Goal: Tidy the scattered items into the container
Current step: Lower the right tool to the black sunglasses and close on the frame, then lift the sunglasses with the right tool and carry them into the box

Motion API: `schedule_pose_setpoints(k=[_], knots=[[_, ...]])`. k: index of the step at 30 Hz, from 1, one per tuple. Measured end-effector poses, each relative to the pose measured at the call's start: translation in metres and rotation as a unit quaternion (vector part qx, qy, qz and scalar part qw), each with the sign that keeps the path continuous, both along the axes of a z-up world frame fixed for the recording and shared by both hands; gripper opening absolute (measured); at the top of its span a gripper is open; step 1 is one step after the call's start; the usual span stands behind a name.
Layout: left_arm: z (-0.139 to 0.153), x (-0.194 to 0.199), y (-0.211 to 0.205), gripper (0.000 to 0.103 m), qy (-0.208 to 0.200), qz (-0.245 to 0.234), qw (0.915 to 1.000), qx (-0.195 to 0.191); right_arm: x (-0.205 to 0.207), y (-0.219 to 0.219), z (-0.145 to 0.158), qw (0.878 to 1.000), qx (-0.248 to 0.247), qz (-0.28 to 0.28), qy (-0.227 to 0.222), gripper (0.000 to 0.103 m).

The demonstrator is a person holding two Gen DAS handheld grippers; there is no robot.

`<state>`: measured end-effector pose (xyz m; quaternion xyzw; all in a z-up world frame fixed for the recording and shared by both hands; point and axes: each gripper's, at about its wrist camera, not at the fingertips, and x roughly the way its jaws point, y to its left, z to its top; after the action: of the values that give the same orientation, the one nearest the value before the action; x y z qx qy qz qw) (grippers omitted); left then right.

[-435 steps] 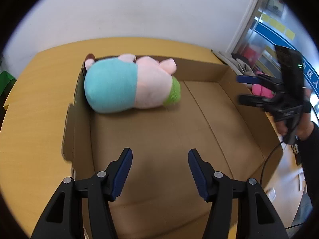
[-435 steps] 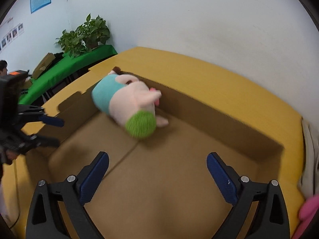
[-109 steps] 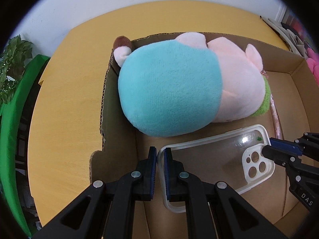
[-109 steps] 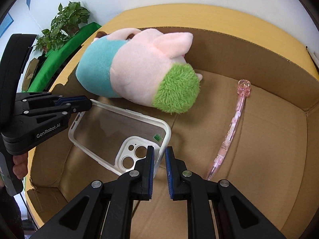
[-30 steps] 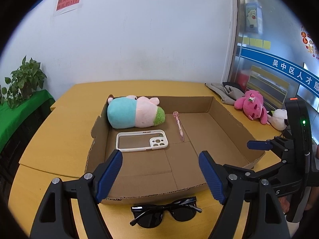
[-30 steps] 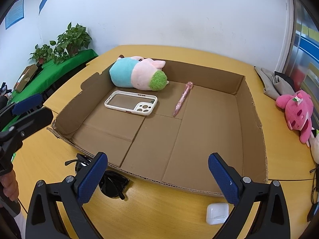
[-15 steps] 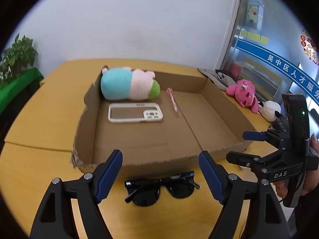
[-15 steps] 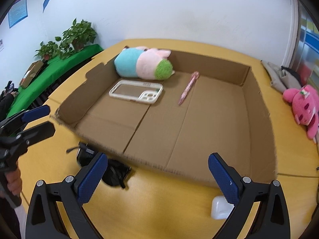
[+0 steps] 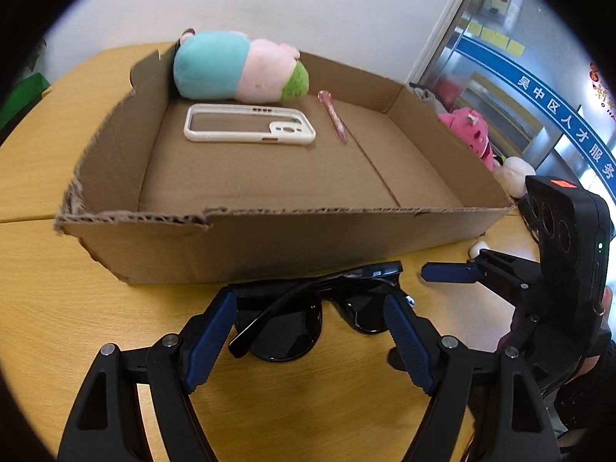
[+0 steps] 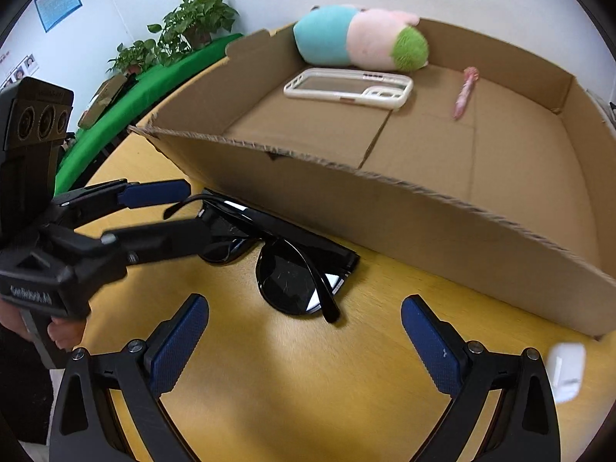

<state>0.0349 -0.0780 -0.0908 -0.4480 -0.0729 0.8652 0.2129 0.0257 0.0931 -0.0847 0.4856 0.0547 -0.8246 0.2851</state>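
Observation:
Black sunglasses (image 9: pixel 304 308) (image 10: pixel 285 265) lie folded on the yellow table, just in front of the cardboard box (image 9: pixel 269 213) (image 10: pixel 385 181). My left gripper (image 9: pixel 308 300) (image 10: pixel 194 208) is open, its blue pads standing either side of the sunglasses without pressing them. My right gripper (image 10: pixel 304 304) is open too and hangs just short of the right lens; one of its fingers (image 9: pixel 450 272) shows in the left wrist view. Inside the box lie a teal-and-pink plush toy (image 9: pixel 238 71) (image 10: pixel 358 38), a clear phone case (image 9: pixel 250 129) (image 10: pixel 346 86) and a pink pen (image 9: pixel 335 117) (image 10: pixel 464 92).
A white earbud case (image 10: pixel 564 369) (image 9: pixel 477 248) rests on the table by the box's near right corner. Pink and white plush toys (image 9: pixel 471 134) sit beyond the box on the right. A green-covered table with plants (image 10: pixel 184 19) stands to the left. The box's front wall rises right behind the sunglasses.
Both grippers have dropped and tilted down toward the table. The sunglasses, earlier ahead of the left fingers, now lie between them. Both stayed open.

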Motion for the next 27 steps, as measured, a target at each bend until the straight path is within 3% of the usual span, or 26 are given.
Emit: schedule_pose_setpoints(k=[5, 11, 14, 19, 22, 27], knots=[[-0.014, -0.003, 0.009, 0.077, -0.014, -0.002, 0.9994, -0.033, 0.0, -0.018, -0.008, 0.999, 0.035, 0.018, 0.031, 0.097], [-0.017, -0.002, 0.014, 0.069, -0.011, 0.004, 0.9976, -0.069, 0.003, -0.027, -0.009, 0.995, 0.073, 0.017, 0.065, 0.082], [-0.016, -0.001, 0.009, 0.053, -0.013, 0.019, 0.9972, -0.071, 0.002, -0.022, -0.006, 0.995, 0.071, 0.003, 0.066, 0.069], [-0.017, 0.002, 0.002, 0.048, -0.022, 0.029, 0.9979, -0.054, 0.004, -0.02, -0.003, 0.996, 0.063, 0.002, 0.064, 0.058], [-0.017, 0.007, 0.001, 0.039, -0.026, 0.037, 0.9974, -0.056, 0.007, -0.018, -0.003, 0.997, 0.056, 0.001, 0.06, 0.054], [-0.015, 0.013, 0.001, 0.039, -0.027, 0.042, 0.9977, -0.045, 0.014, -0.016, -0.004, 0.997, 0.049, 0.0, 0.056, 0.051]])
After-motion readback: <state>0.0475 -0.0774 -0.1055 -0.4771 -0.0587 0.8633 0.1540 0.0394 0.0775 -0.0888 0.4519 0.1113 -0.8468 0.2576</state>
